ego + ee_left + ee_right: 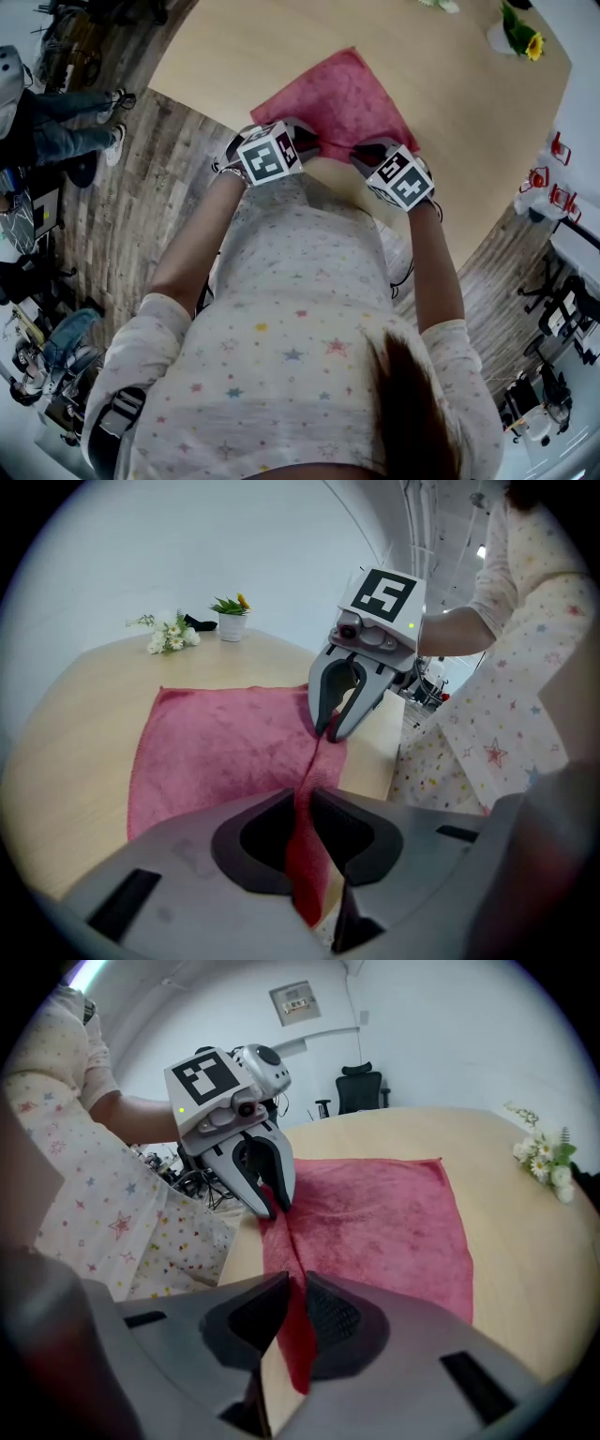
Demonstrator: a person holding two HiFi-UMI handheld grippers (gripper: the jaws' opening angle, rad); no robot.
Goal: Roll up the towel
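Your left gripper (300,803) and right gripper (292,1283) are both clamped on the towel's (342,94) near edge. The rest lies flat on the table (450,112). I'd say no turn is formed yet, so the whole roll is left.

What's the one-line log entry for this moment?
phase: roll start | left gripper: shut on towel near edge | right gripper: shut on same edge | roll: not begun

The pale wooden bench (75,724) carries a red towel (225,742) ahead of the left hand-held gripper (302,803); beyond it, a small potted plant (231,621) and white flowers (167,635).
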